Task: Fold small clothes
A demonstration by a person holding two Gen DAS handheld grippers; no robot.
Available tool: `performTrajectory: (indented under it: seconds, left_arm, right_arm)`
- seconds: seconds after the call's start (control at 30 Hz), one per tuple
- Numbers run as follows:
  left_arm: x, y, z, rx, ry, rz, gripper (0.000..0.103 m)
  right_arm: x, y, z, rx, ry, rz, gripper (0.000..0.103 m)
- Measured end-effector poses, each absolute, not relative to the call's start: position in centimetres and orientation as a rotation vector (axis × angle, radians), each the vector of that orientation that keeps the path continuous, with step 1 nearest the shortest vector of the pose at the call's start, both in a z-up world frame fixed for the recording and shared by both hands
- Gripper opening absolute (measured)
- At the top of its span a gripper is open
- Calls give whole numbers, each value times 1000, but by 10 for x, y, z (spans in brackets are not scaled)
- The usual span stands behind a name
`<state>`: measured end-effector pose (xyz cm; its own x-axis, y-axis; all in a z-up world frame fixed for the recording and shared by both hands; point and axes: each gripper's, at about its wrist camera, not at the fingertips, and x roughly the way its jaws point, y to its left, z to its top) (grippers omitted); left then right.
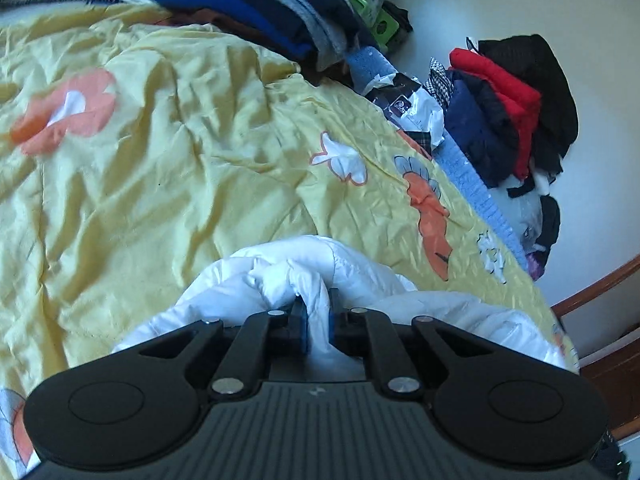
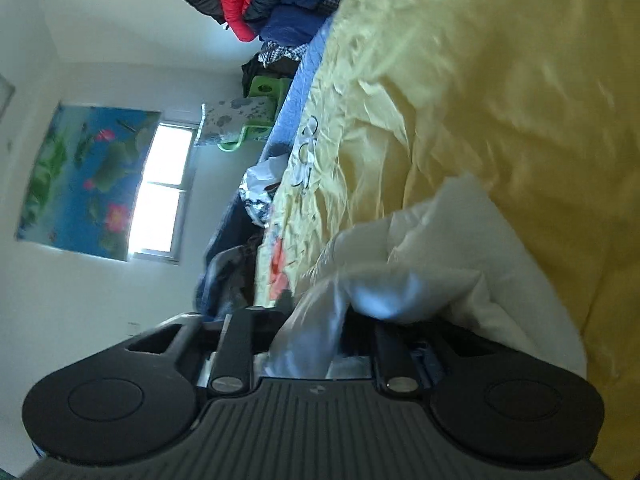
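A white small garment (image 1: 280, 272) lies bunched on the yellow quilt (image 1: 180, 160) right in front of both grippers. My left gripper (image 1: 316, 308) is shut on a fold of it, with white cloth pinched between the blue pads. The right wrist view is rolled sideways, and the same white garment (image 2: 440, 240) spreads over the yellow quilt (image 2: 480, 100). My right gripper (image 2: 324, 316) has its jaws apart, and a loose strip of white cloth hangs between them. The cloth hides its fingertips.
A stack of folded dark blue and grey clothes (image 1: 260, 12) sits at the far end of the bed, with a green hanger (image 1: 360, 0) beside it. A heap of red, black and navy clothes (image 1: 508, 108) lies along the wall side. The wall holds a window (image 2: 164, 188) and a poster (image 2: 84, 176).
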<state>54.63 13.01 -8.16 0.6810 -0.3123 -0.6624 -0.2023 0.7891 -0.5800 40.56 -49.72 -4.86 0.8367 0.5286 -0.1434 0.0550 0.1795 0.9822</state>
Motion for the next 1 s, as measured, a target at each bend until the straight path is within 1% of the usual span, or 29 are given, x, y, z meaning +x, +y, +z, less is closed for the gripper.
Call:
performTrajectory:
  seconds: [0.03, 0.07, 0.1, 0.13, 0.17, 0.2, 0.23, 0.27, 0.3, 0.33, 0.37, 0.4, 0.47, 0.57, 0.67, 0.73, 0.83, 0.9, 1.0]
  left_arm:
    - [547, 135, -77, -710, 846, -71, 11]
    - [546, 142, -71, -742, 838, -78, 15]
    - [542, 148, -64, -770, 821, -86, 20]
    - [538, 154, -55, -796, 802, -95, 23]
    - [534, 160, -46, -813, 784, -105, 26]
    - [529, 164, -38, -819, 759, -113, 27]
    - [525, 167, -27, -820, 721, -116, 29]
    - [517, 170, -17, -823, 682, -129, 42]
    - [513, 170, -9, -828, 660, -149, 78]
    - [509, 172, -3, -835, 643, -161, 94]
    - [504, 171, 3, -832, 609, -145, 100]
    - [499, 167, 10, -795, 575, -124, 100]
    - [491, 143, 27, -606, 507, -98, 100]
    - [481, 82, 33, -263, 409, -92, 100]
    - [485, 10, 3, 149, 411, -102, 100]
    - [496, -20, -26, 288, 469, -139, 100]
    - [517, -31, -58, 335, 547, -115, 101]
    - [536, -22, -67, 242, 638, -121, 102]
    - [553, -11, -74, 154, 700, -128, 103]
  right_arm:
    - [403, -502, -47, 1389, 504, 356, 50]
    - [397, -509, -42, 1422, 473, 352, 67]
    - [387, -517, -36, 1455, 415, 364, 73]
    - [378, -524, -28, 1478, 350, 382, 86]
    - [371, -528, -20, 1476, 303, 388, 92]
    - [364, -533, -10, 1450, 283, 385, 91]
    - [358, -534, -1, 1405, 275, 387, 88]
    - [351, -532, 11, 1330, 270, 386, 85]
    - [341, -525, 25, 1209, 279, 371, 85]
    - [336, -516, 37, 1094, 294, 356, 85]
    - [333, -506, 47, 976, 314, 343, 85]
    - [331, -491, 55, 853, 332, 316, 84]
    - [334, -469, 65, 676, 343, 271, 82]
    - [349, -448, 67, 590, 375, 298, 81]
    - [389, -429, 62, 525, 440, 289, 80]
    - [406, -416, 55, 429, 502, 231, 81]
    - [422, -408, 37, 327, 548, 165, 80]
    - [429, -411, 25, 344, 568, 173, 81]
    - [439, -425, 11, 421, 581, 211, 84]
